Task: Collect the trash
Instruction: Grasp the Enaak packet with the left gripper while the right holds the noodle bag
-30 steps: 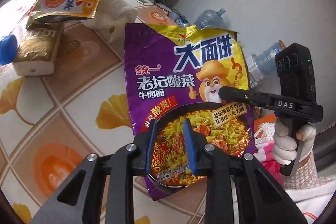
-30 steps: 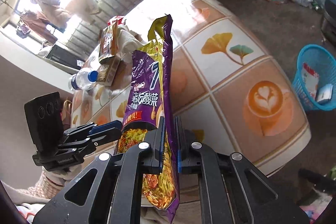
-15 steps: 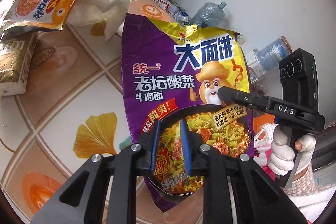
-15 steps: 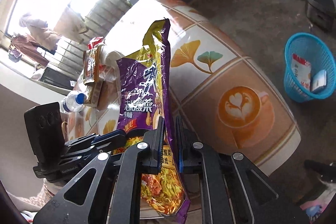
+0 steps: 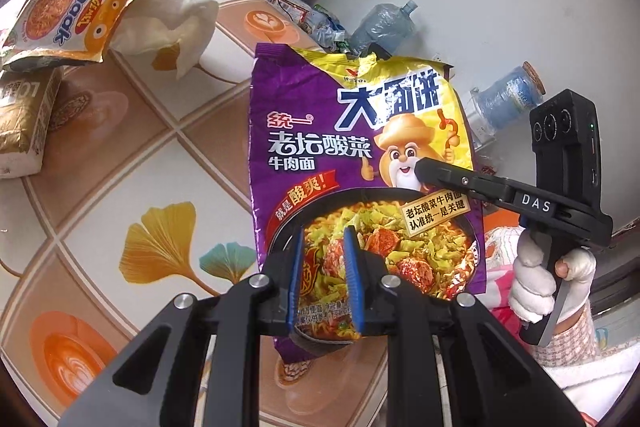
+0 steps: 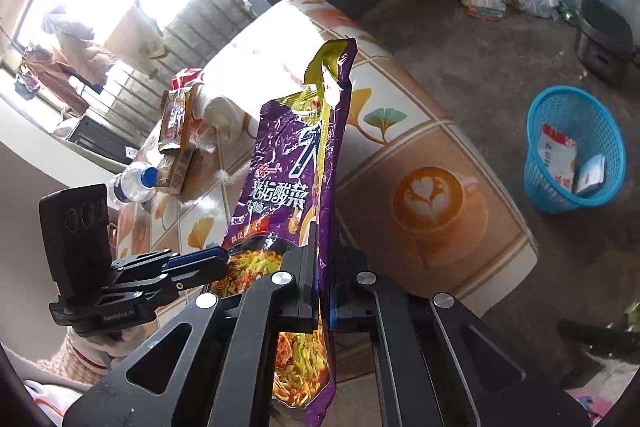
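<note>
pinching a purple noodle bag (image 6: 294, 183) upright in the right gripper (image 6: 322, 291) above the table (image 6: 436, 147); keeping left gripper (image 5: 323, 281) jaws apart beside it.

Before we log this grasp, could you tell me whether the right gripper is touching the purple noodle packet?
Touching. In the right wrist view, the right gripper has both fingers closed flat on the purple noodle packet, which stands upright between them.
</note>
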A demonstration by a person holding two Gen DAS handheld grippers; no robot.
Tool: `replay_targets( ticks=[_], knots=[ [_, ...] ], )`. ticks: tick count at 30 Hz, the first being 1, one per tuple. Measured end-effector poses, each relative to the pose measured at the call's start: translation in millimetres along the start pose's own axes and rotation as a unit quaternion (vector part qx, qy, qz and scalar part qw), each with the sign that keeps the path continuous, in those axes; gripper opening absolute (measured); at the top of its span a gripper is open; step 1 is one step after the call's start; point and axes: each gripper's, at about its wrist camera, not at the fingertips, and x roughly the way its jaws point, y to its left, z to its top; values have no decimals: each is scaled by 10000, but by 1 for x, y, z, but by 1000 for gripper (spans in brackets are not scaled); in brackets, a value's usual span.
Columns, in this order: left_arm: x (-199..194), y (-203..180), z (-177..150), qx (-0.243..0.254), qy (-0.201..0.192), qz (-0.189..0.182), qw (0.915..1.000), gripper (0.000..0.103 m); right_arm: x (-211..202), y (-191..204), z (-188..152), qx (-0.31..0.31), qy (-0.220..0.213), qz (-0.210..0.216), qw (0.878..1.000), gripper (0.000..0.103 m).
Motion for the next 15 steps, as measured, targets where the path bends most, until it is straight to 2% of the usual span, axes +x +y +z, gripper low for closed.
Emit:
replay_targets(
  ticks=[5,10,13,15],
  knots=[
    [-21,2,4,28,-385,114,9992,19,-2,-3,8,75,-202,-56,9998,2],
    [-57,9,14,-1,-994,365,9944,19,4,-3,18,198,-297,-33,9994,2],
    [-76,17,21,15,-1352,665,9886,19,10,-2,24,255,-326,15,9991,2],
    [-84,21,26,96,-1538,995,9830,19,14,0,28,267,-330,53,9991,2]
  ],
)
